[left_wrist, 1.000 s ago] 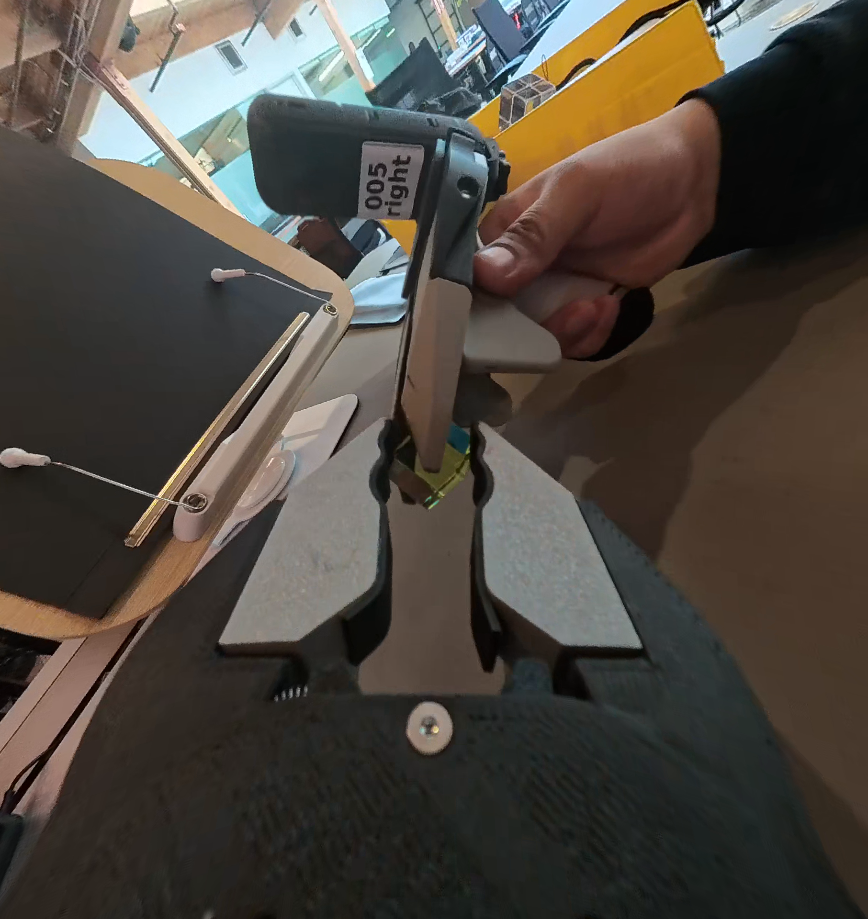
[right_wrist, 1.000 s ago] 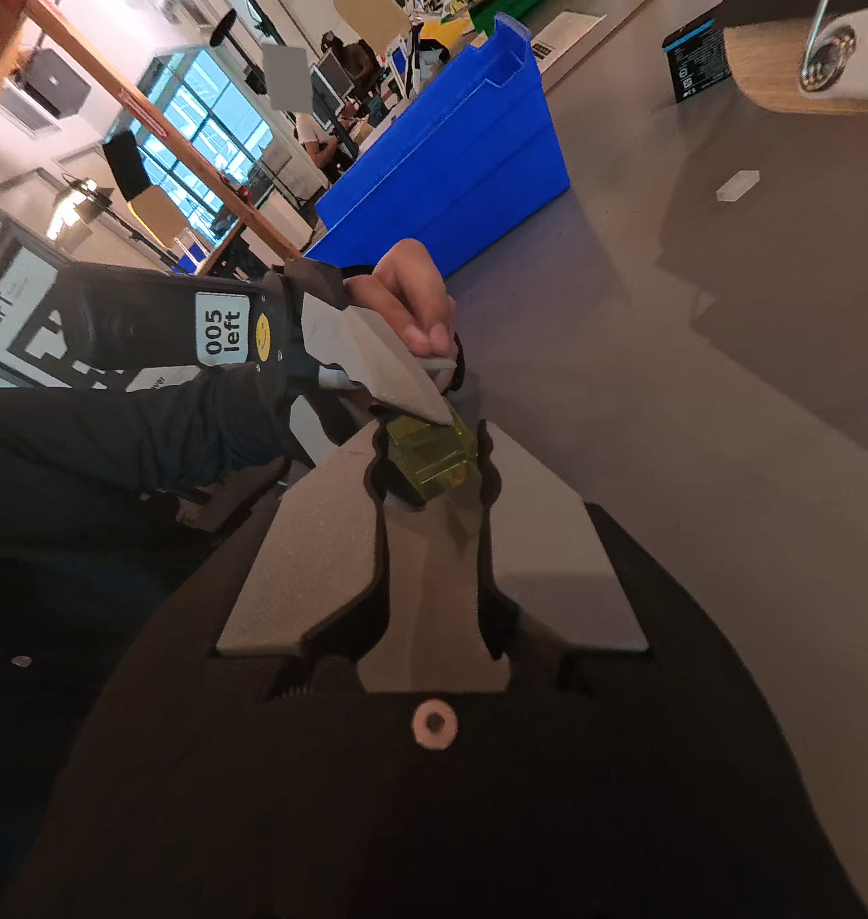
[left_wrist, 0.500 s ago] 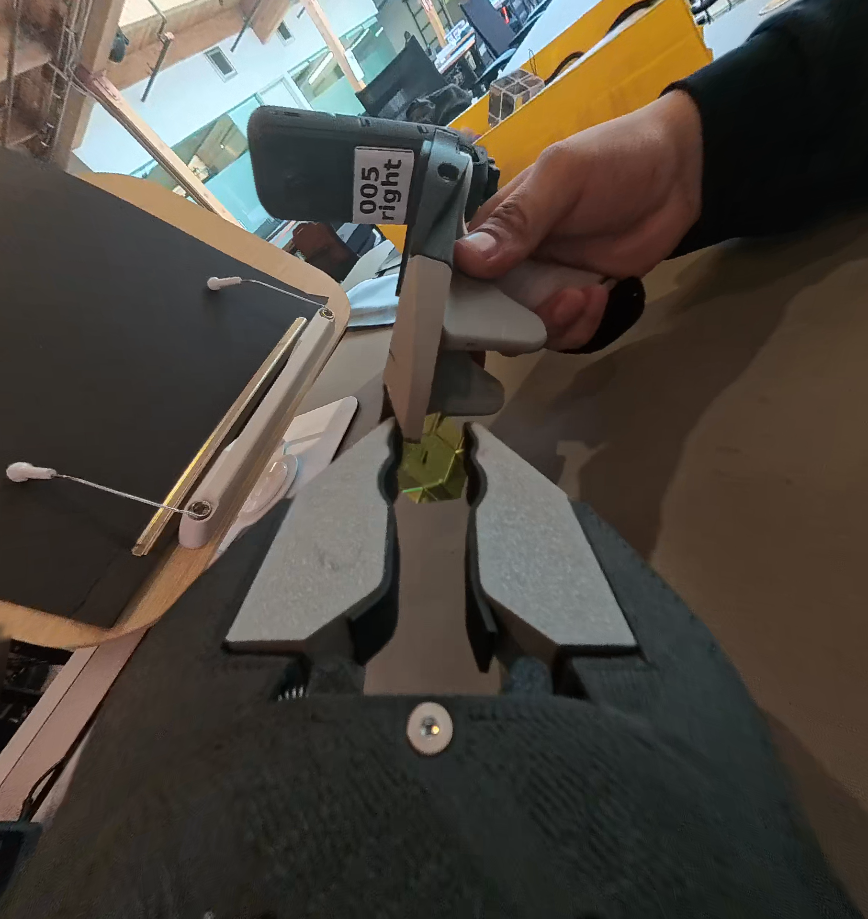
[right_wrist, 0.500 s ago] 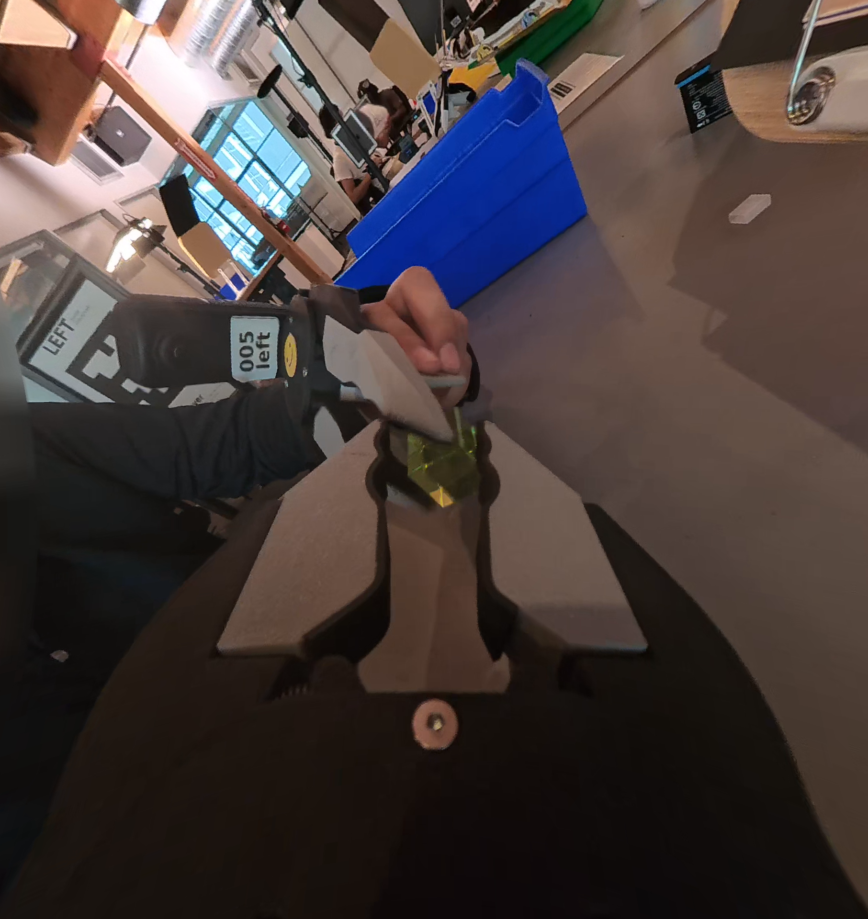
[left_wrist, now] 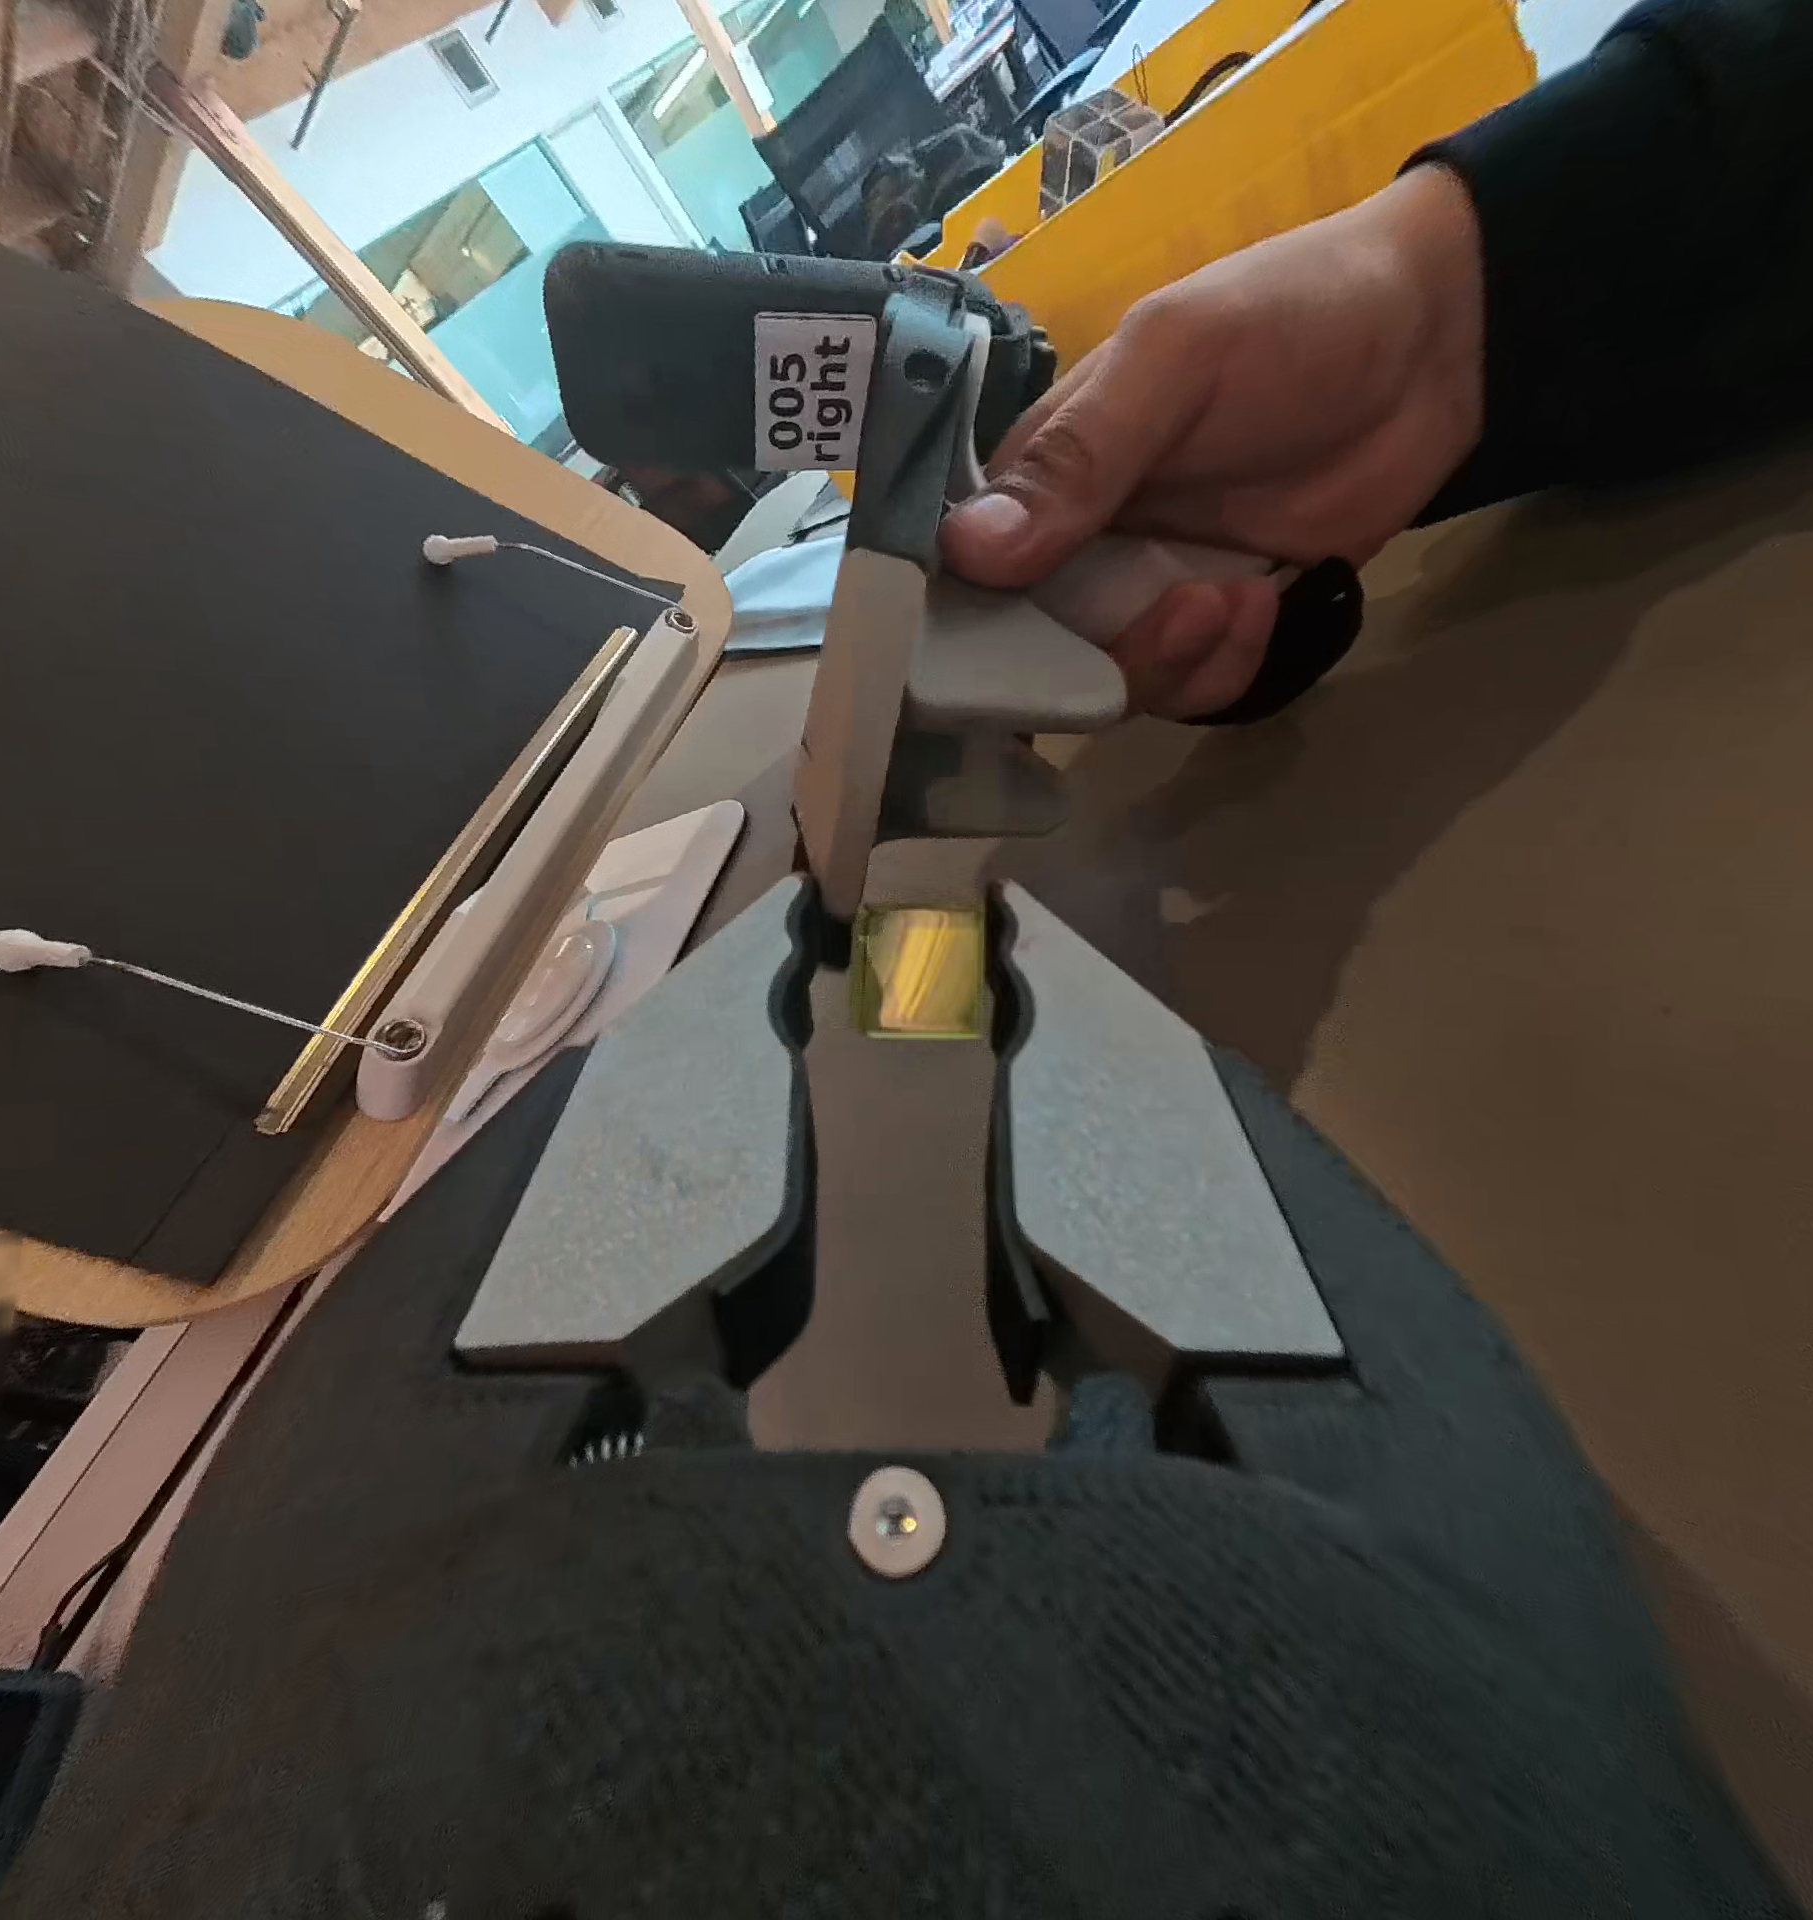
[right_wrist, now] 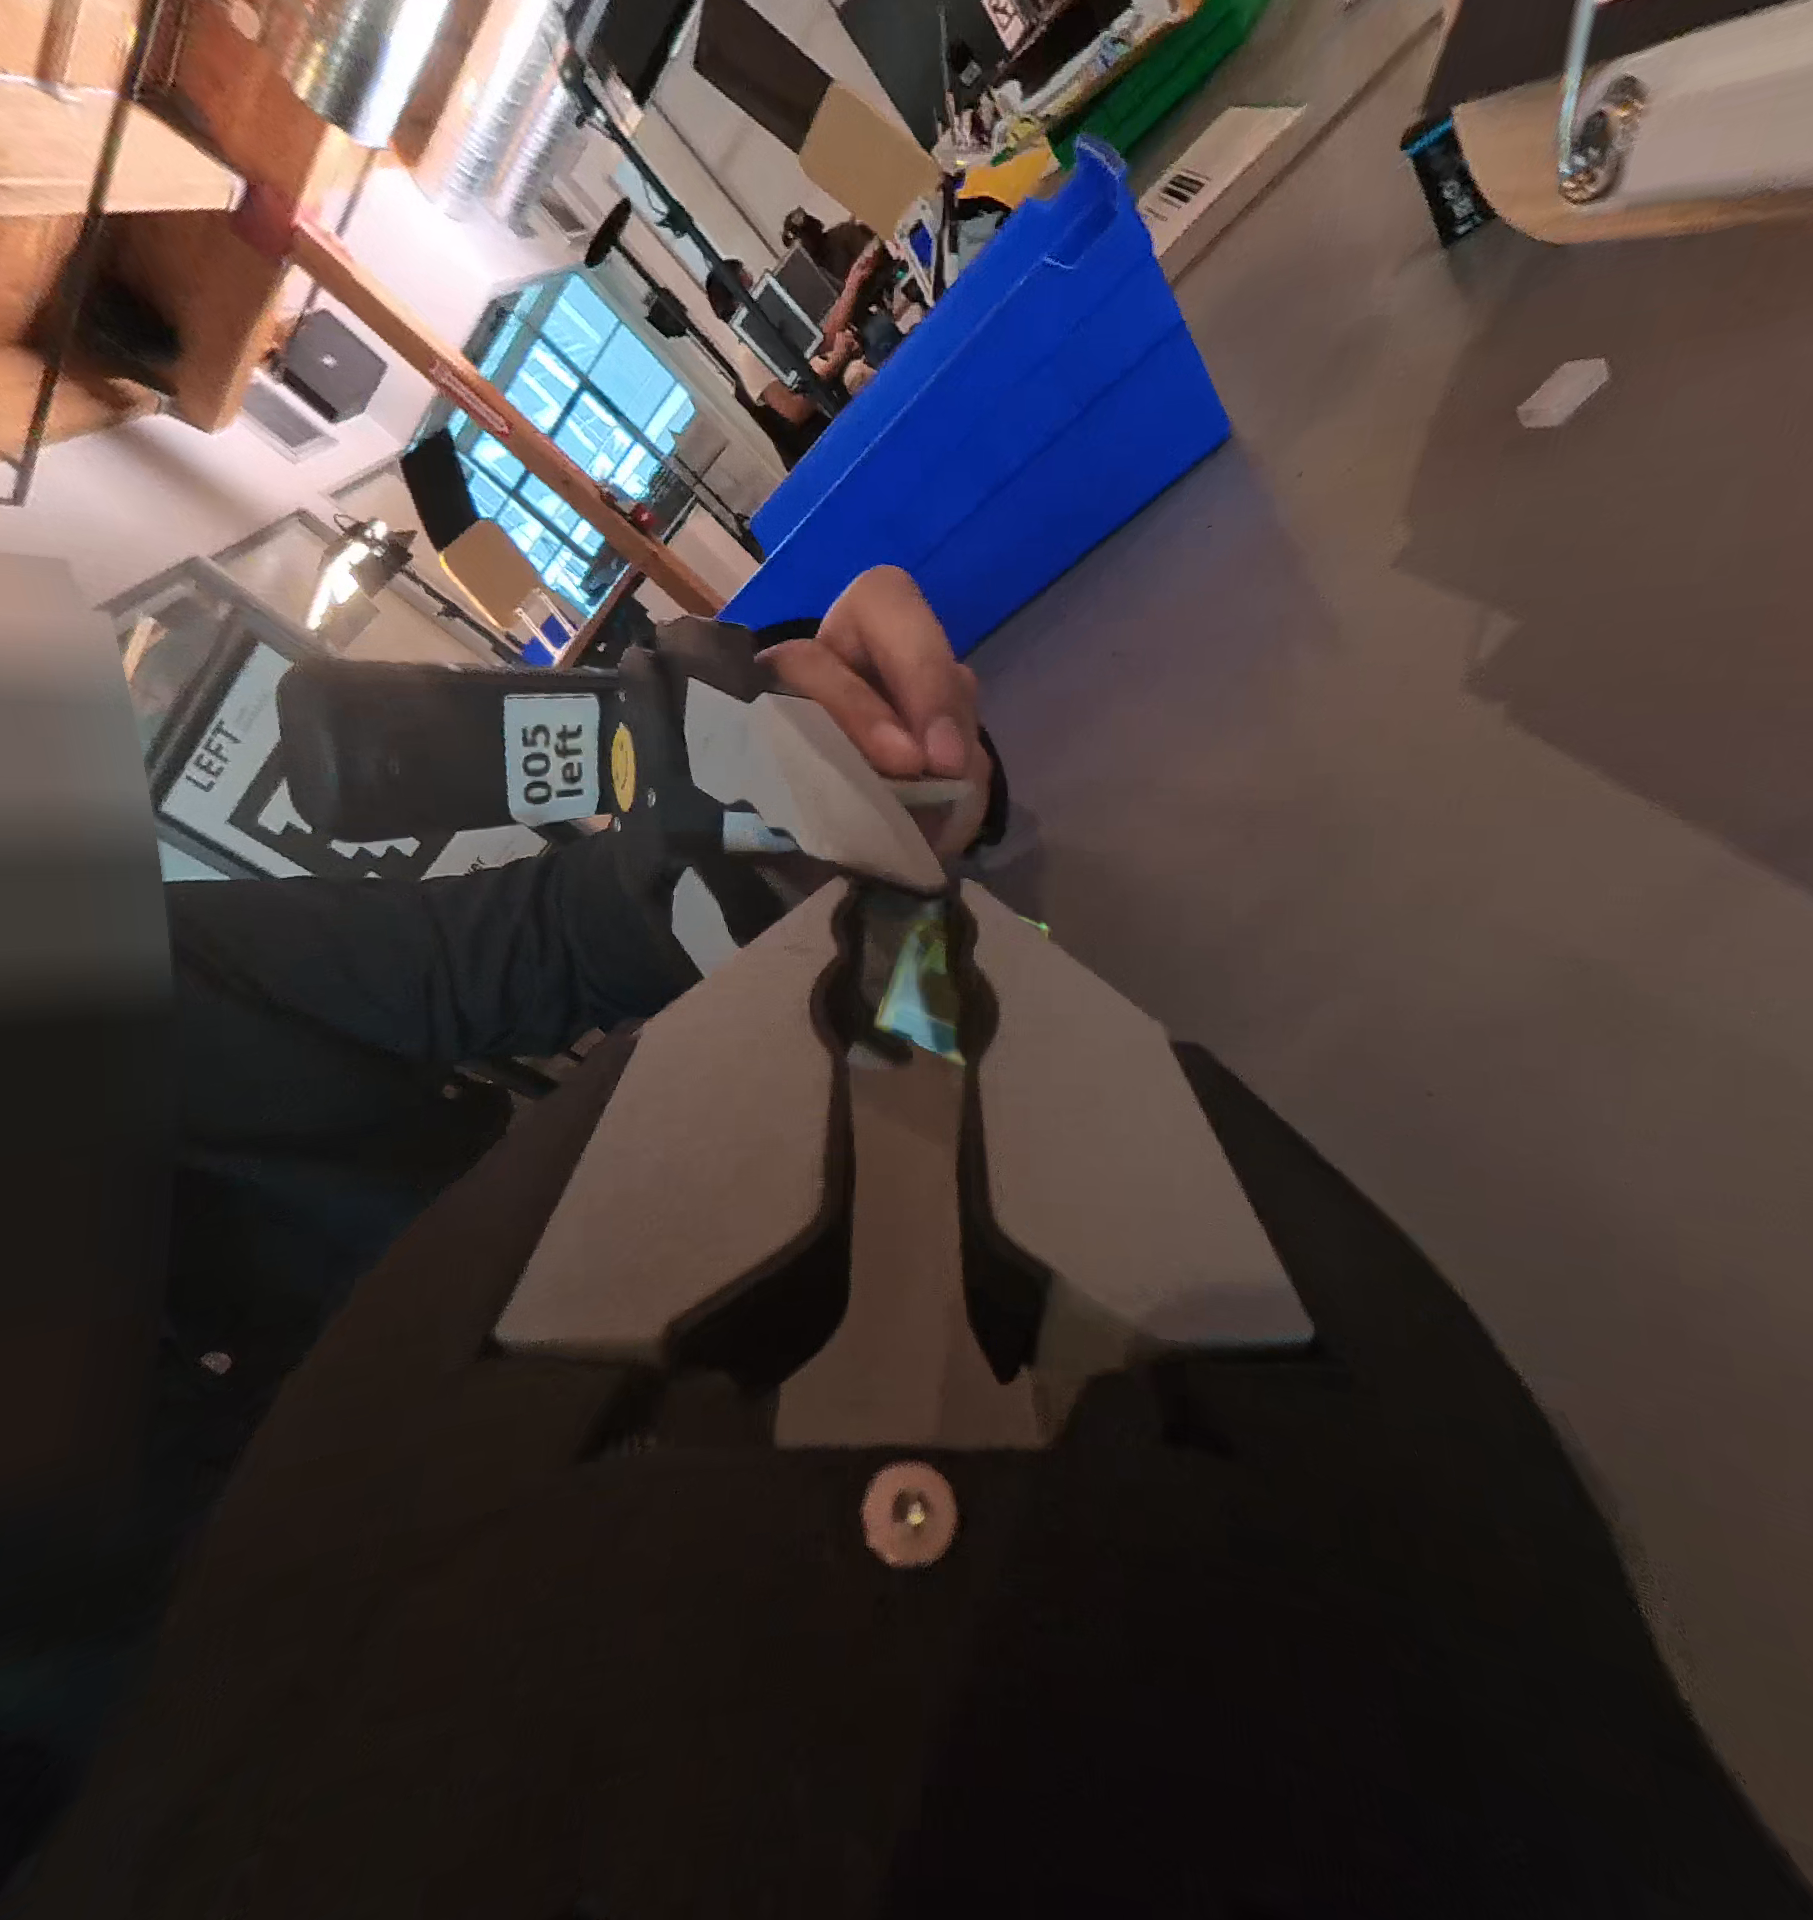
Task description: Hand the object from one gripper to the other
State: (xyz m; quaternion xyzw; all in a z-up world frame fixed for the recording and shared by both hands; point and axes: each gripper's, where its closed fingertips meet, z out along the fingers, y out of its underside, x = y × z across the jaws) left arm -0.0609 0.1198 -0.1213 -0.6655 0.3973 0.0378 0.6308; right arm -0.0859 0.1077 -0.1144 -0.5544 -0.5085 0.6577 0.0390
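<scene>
A small translucent yellow-green cube point(left_wrist: 917, 971) sits between the fingertips of my left gripper point(left_wrist: 900, 935), which is shut on it. The right gripper's finger point(left_wrist: 855, 727) comes down from above, its tip wedged beside the cube's left face. In the right wrist view the cube point(right_wrist: 923, 987) shows as a narrow sliver between the tips of my right gripper point(right_wrist: 907, 966), which is closed in on it. The left gripper's finger point(right_wrist: 829, 790) lies across the top of it. Both grippers hold the cube in the air above the grey table point(right_wrist: 1504, 935).
A black board with a wooden rim point(left_wrist: 206, 779) and a white clip bar point(left_wrist: 528, 883) stands close on the left. A blue bin point(right_wrist: 985, 416) stands behind on the table, and a yellow bin point(left_wrist: 1245, 177) is farther off. A small white block point(right_wrist: 1562, 393) lies on the table. Less than 4 cm separates the two grippers' tips.
My right gripper's fingers have closed in on the cube. The cube has turned and now shows a flat face in the left wrist view. Both grippers stay together.
</scene>
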